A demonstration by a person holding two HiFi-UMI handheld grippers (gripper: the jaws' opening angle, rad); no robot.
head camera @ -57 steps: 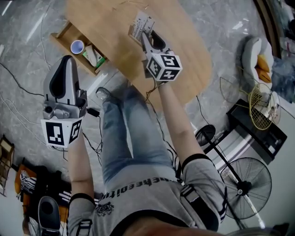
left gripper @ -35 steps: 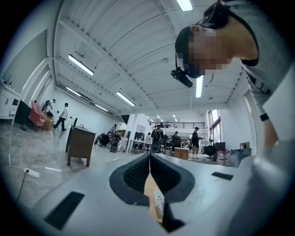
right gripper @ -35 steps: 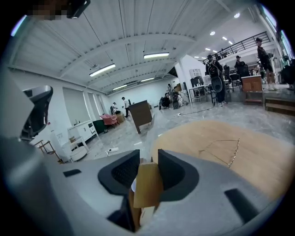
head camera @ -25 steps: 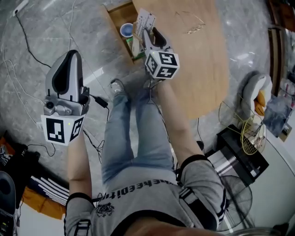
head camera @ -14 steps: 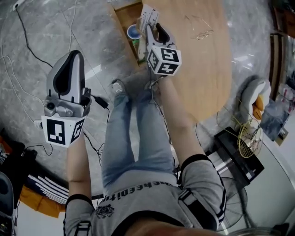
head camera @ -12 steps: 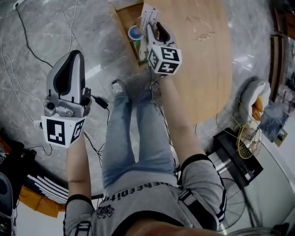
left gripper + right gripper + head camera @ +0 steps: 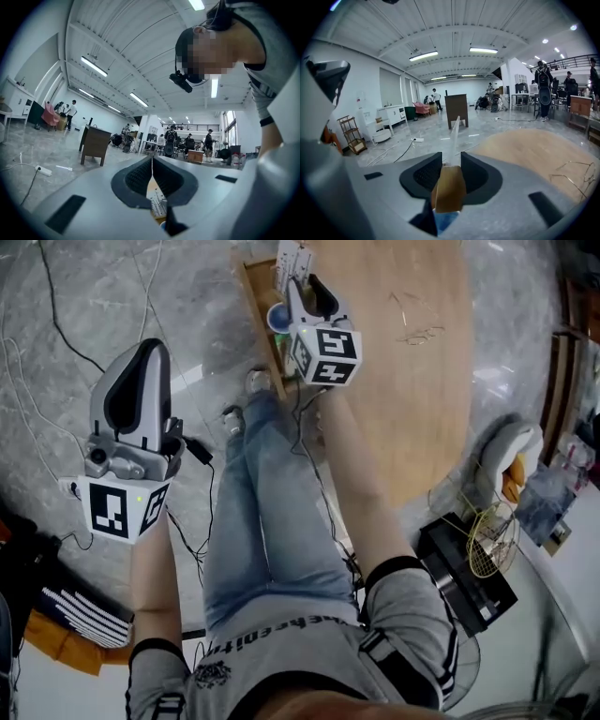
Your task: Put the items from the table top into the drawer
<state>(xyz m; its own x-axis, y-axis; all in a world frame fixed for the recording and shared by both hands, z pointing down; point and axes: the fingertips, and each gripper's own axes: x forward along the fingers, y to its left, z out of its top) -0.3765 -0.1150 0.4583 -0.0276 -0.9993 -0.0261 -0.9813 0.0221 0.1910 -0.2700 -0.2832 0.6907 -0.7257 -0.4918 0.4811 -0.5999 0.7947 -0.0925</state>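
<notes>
Drawer (image 7: pixel 253 301) open, top access OK. Cup (image 7: pixel 278 317) inside, right under R gripper (image 7: pixel 302 282), so tight there. Table (image 7: pixel 412 409) edge runs along drawer's right side. L gripper (image 7: pixel 142 351) over floor, well apart from drawer. Cables (image 7: pixel 199 452) on floor, legs (image 7: pixel 262 484) near drawer's near end.

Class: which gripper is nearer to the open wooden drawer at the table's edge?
Right. The right gripper, shut on a white printed packet, hangs over the open wooden drawer; the left gripper, shut and empty, is off to the drawer's side above the grey floor.
</notes>
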